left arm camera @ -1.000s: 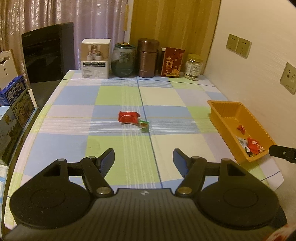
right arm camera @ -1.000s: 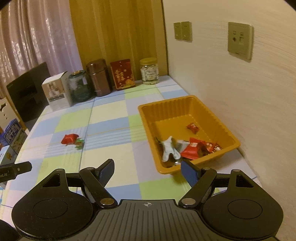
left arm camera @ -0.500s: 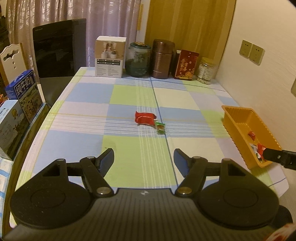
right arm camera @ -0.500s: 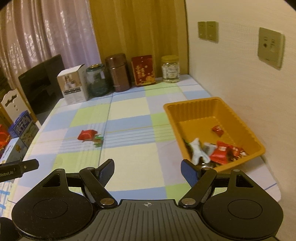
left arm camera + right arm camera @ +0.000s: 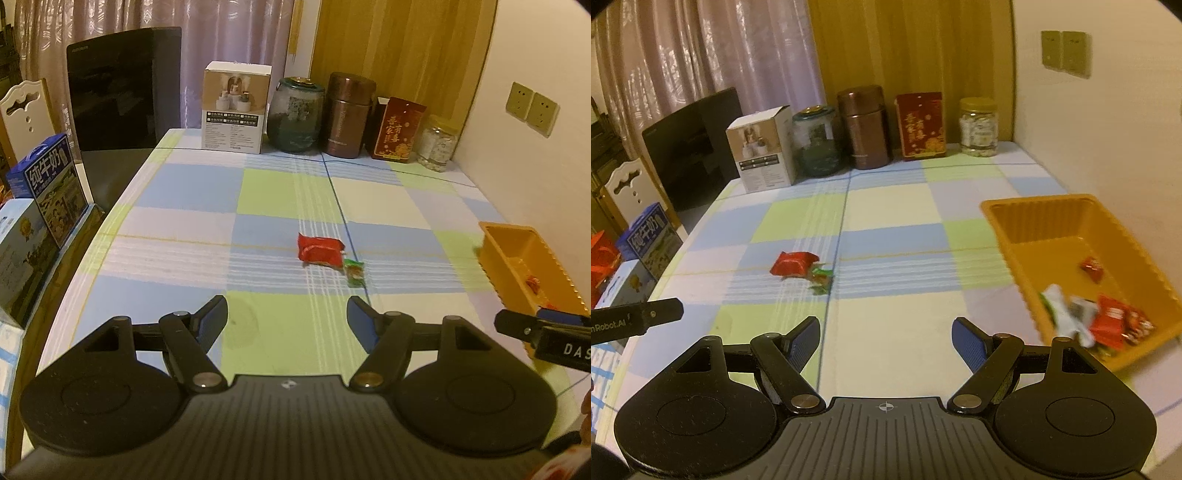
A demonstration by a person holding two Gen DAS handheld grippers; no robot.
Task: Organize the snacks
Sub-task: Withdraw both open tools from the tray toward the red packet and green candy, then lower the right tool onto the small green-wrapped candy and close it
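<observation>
Both grippers have swung left across the table since the earlier frames: in the right wrist view the orange tray [image 5: 1038, 221] has slid toward the right edge, and in the left wrist view it is now cut off at the far right, while the two loose snacks sit closer to centre.

The left gripper [image 5: 287, 312] is released, its blue pads apart with only bare tablecloth [image 5: 184, 192] between them. The right gripper [image 5: 885, 334] is released too, jaws wide and empty; its tip also shows at the right edge of the left view, in front of the tray's near end.

Several wrapped snacks already lie in the tray, bunched at its near end, with one small red piece farther in. Left to collect are a red packet [image 5: 319, 250] and a small green candy [image 5: 354, 272], lying mid-table, touching or nearly so, the candy just to the packet's near right. Both are well ahead of either gripper and well apart from the tray.

By the look of it the task is mostly done, with two pieces left; the next step would be to reach for one of them. A box, jars, a canister and a red tin line the far edge and seem to be no part of the job.
</observation>
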